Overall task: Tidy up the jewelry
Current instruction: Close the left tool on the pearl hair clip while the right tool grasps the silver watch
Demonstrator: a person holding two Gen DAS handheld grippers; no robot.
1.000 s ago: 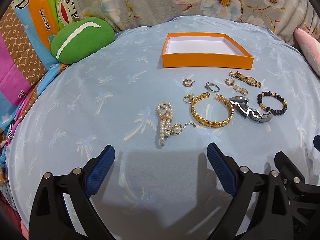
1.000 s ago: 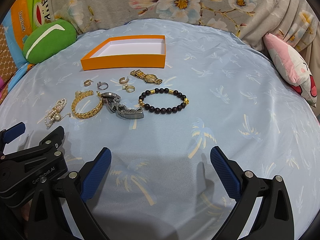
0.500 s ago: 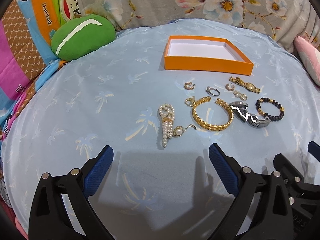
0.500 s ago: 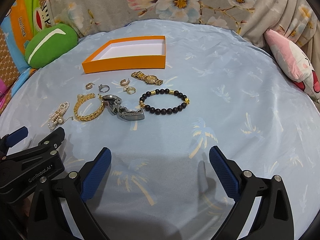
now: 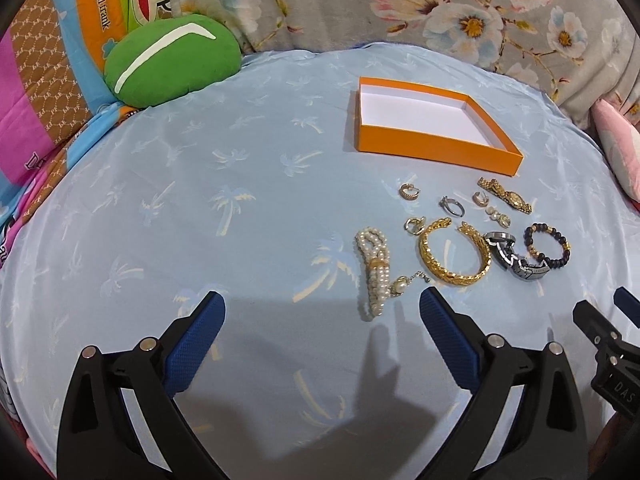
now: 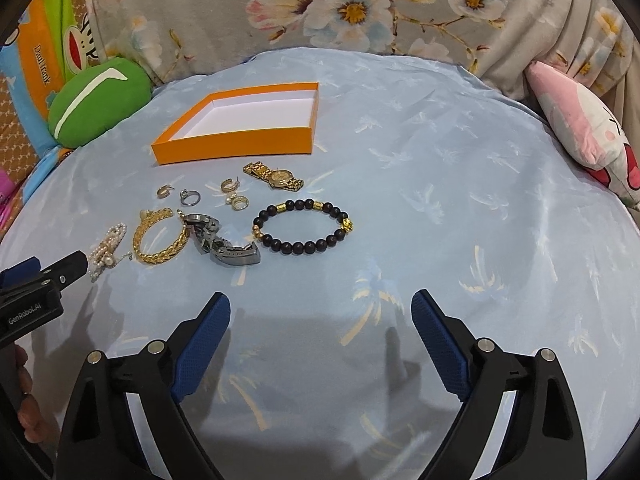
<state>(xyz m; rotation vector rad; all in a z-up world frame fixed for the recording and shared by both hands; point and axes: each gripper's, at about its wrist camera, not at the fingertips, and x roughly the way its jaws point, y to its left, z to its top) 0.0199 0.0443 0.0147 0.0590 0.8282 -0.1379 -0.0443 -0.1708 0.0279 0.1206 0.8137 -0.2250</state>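
Observation:
An empty orange box [image 5: 434, 148] [image 6: 240, 146] with a white inside lies on the light blue sheet. In front of it lie a pearl bracelet [image 5: 374, 272] [image 6: 106, 250], a gold cuff [image 5: 454, 274] [image 6: 160, 254], a silver watch [image 5: 516, 262] [image 6: 224, 246], a black bead bracelet [image 5: 562, 258] [image 6: 304, 246], a gold watch [image 5: 506, 196] [image 6: 276, 176] and several small rings and earrings [image 5: 452, 206] [image 6: 190, 197]. My left gripper [image 5: 320, 322] [image 6: 24, 280] is open and empty, just short of the pearl bracelet. My right gripper [image 6: 320, 320] is open and empty, short of the bead bracelet.
A green cushion [image 5: 172, 60] [image 6: 96, 106] lies at the back left by a colourful patterned blanket [image 5: 44, 80]. A pink and white plush pillow [image 6: 588, 128] lies at the right. A floral fabric [image 5: 400, 4] bounds the back.
Both grippers have drawn back and risen slightly, so the box and jewelry sit lower and farther in view. Both grippers stay open and empty. No jewelry has moved.

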